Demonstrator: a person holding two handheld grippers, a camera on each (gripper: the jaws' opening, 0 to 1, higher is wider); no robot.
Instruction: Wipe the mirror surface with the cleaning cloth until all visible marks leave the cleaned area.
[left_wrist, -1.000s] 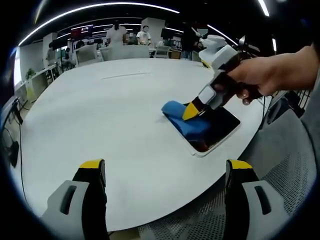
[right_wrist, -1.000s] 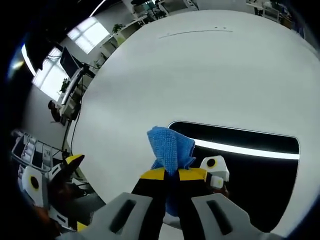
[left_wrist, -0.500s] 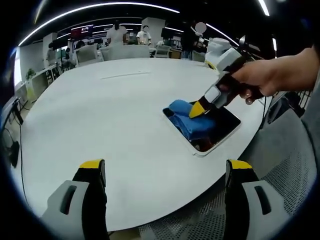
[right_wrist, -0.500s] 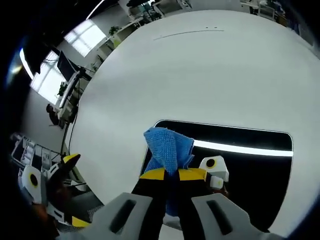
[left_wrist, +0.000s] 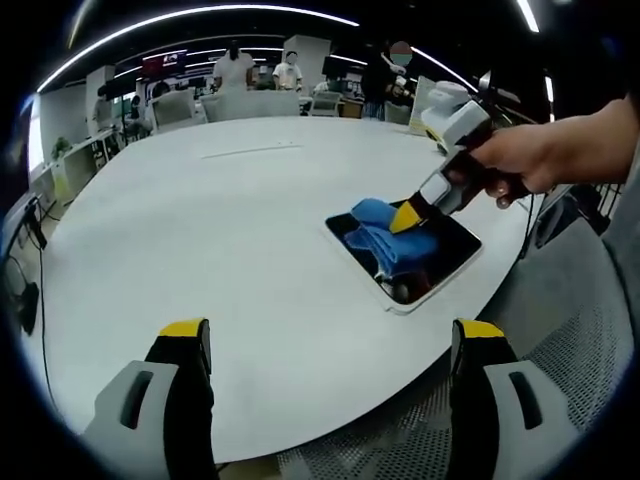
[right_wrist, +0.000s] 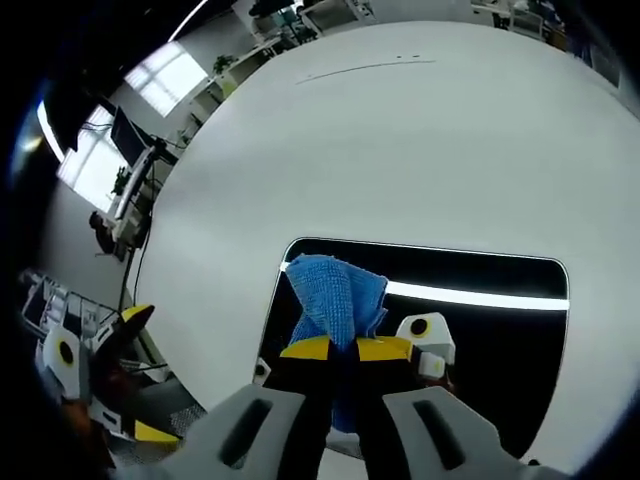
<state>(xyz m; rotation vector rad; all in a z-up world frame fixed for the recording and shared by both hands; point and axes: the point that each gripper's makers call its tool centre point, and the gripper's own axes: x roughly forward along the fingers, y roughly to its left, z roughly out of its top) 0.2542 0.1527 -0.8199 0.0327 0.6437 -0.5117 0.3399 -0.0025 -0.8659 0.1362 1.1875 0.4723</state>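
Mirror (right_wrist: 480, 340): lying flat on the white table (left_wrist: 200, 230), near its edge, reflecting a ceiling light strip.
Cleaning cloth (right_wrist: 335, 295): blue, sitting on the mirror's glass toward one end.
Right gripper (right_wrist: 343, 349): clenching the cleaning cloth, pressing it onto the mirror.
Left gripper (left_wrist: 330, 345): hanging released, jaws wide apart, well clear of the mirror, gripping nothing.
Hand (left_wrist: 530, 160): holding the right gripper above the mirror.

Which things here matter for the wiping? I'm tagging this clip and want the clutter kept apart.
In the job:
- mirror
- blue cleaning cloth
- right claw, shut on the cloth

Not in the job:
- white table
- left claw, open and idle
- office chairs behind the table
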